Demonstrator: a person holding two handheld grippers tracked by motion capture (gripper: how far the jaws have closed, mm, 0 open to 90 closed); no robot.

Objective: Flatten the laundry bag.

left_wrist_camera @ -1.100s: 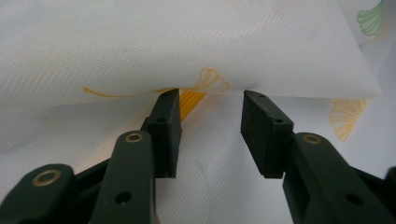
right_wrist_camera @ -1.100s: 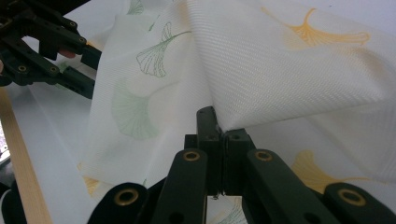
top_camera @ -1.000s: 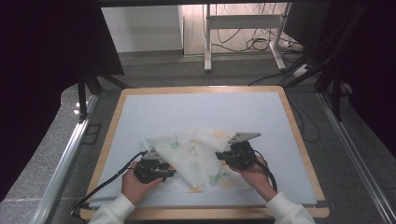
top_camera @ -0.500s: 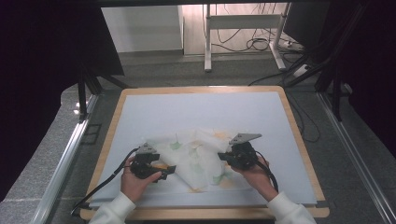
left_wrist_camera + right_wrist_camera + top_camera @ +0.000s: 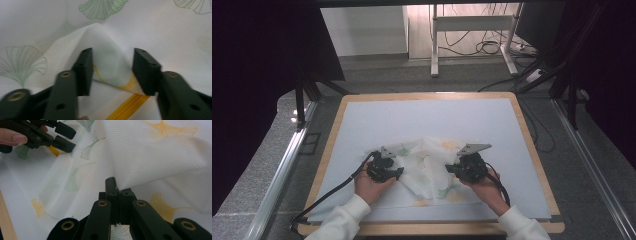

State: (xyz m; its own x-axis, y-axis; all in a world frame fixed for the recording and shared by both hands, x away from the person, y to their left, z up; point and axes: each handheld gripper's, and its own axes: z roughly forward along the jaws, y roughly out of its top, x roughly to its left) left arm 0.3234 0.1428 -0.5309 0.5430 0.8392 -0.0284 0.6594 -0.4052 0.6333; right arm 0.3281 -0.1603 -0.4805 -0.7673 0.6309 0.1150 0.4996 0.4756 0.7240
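We note the cloth (image 5: 424,167) lies bunched near the front edge of the table mat (image 5: 362,125), between both hands. Right gripper (image 5: 117,187): jaws clamped on a raised fold. Left gripper (image 5: 112,72): jaws half apart and just been closing, straddling a hump of cloth by its yellow hem (image 5: 130,105), pads not yet pressing. The left gripper view shows that gap; the high view cannot.

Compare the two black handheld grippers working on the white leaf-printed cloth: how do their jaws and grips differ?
The left gripper has just been closing; its jaws stand apart around a raised fold of the white leaf-printed cloth, not clamped. The right gripper is shut, pinching a cloth edge and lifting it. Both are black, hand-held, and at the same cloth.
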